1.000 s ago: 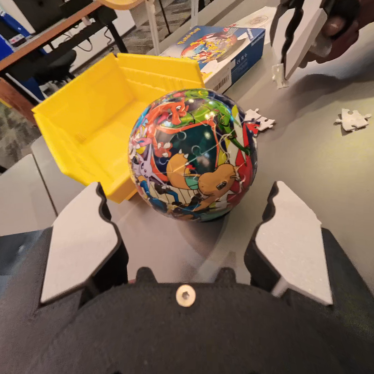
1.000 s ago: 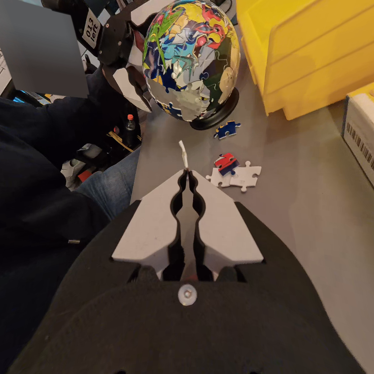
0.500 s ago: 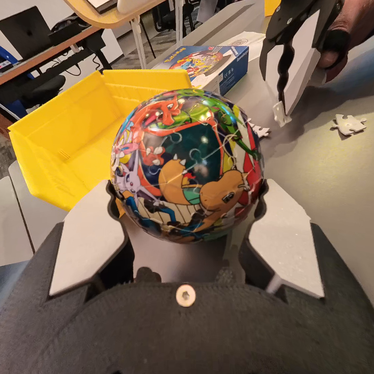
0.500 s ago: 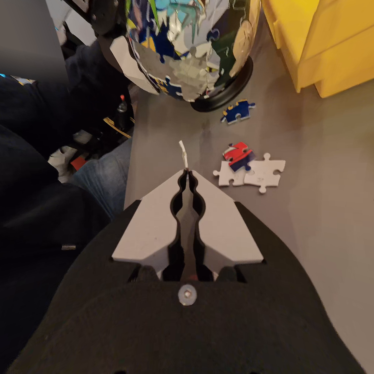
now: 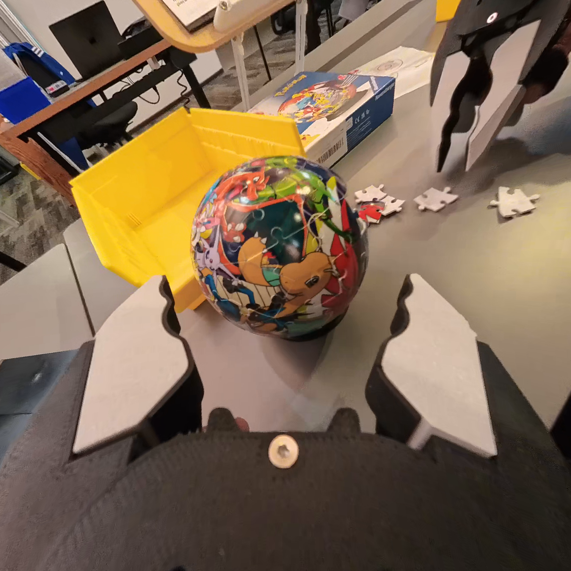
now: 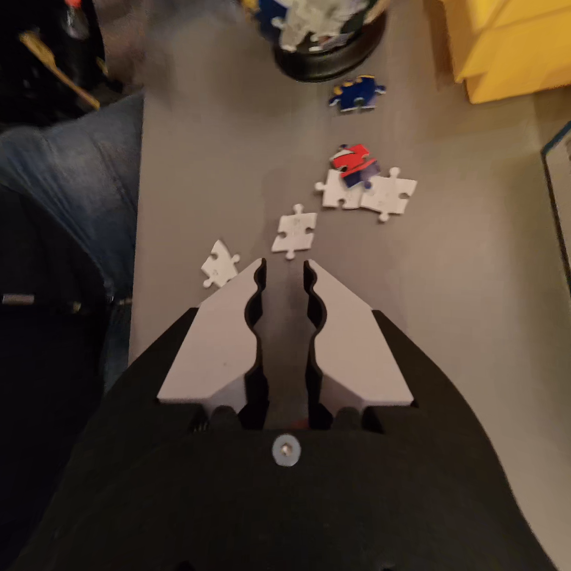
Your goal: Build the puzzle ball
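The left gripper [image 5: 284, 284] hovers low over the grey table [image 5: 463, 293] with its jaws spread wide and nothing between them, aimed at the puzzle ball [image 5: 279, 244], which sits just ahead of the fingertips on a black ring stand [image 6: 330, 58] without touching them. To the left of the ball, a yellow bin [image 5: 160, 216] lies close beside it with its open side facing the camera, and what shows of its inside holds nothing. Behind the bin, a blue puzzle box [image 5: 336, 105] rests flat on the table. To the right of the ball there is open tabletop, scattered with loose pieces: a red piece [image 5: 370, 211] lying on two white-backed ones, then a white piece [image 5: 435, 199] and another white piece [image 5: 513, 200] farther right, each apart from its neighbour. The right gripper [image 6: 284, 265] points down at the table near these pieces, its jaws parted by a narrow gap and gripping nothing. In its own view a white piece [image 6: 295, 231] lies just past the fingertips and another [image 6: 219, 265] sits beside the left finger, partly tucked behind it. A blue piece [image 6: 357, 92] lies near the stand. The table's near edge runs along the left, where a person's jeans-clad leg [image 6: 77, 173] shows.
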Demonstrator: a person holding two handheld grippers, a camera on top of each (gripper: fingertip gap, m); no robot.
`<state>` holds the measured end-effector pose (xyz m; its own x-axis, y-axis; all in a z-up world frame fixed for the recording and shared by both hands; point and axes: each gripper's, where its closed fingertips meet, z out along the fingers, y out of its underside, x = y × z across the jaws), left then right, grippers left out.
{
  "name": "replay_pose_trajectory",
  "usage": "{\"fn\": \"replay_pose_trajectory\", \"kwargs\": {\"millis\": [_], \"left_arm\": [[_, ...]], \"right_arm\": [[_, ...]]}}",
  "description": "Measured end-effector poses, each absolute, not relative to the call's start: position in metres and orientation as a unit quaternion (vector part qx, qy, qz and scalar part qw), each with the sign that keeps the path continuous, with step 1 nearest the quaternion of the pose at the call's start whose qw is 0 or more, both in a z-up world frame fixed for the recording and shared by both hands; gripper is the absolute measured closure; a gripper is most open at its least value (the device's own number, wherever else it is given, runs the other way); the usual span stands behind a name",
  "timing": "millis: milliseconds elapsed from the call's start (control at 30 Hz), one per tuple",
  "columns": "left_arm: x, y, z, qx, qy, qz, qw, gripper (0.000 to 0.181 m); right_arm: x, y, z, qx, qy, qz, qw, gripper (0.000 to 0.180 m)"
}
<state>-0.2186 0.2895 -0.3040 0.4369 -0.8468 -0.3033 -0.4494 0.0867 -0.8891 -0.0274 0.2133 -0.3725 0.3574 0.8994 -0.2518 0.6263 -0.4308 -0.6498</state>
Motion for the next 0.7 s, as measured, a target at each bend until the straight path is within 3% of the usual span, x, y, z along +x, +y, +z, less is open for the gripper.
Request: {"fn": "replay_pose_trajectory", "kwargs": {"millis": [233,467,700], "left_arm": [[-0.212,0.276,-0.301,-0.652,0.498,-0.180,0.543,0.048],[-0.207,0.266,-0.297,-0.648,0.501,-0.176,0.546,0.049],[-0.205,0.260,-0.290,-0.641,0.498,-0.174,0.558,0.052]], "right_arm": [[-0.041,0.165,-0.389,-0.735,-0.591,0.273,0.190,0.158],[-0.050,0.170,-0.391,-0.733,-0.584,0.269,0.222,0.180],[-0.053,0.172,-0.388,-0.738,-0.567,0.271,0.247,0.180]]}}
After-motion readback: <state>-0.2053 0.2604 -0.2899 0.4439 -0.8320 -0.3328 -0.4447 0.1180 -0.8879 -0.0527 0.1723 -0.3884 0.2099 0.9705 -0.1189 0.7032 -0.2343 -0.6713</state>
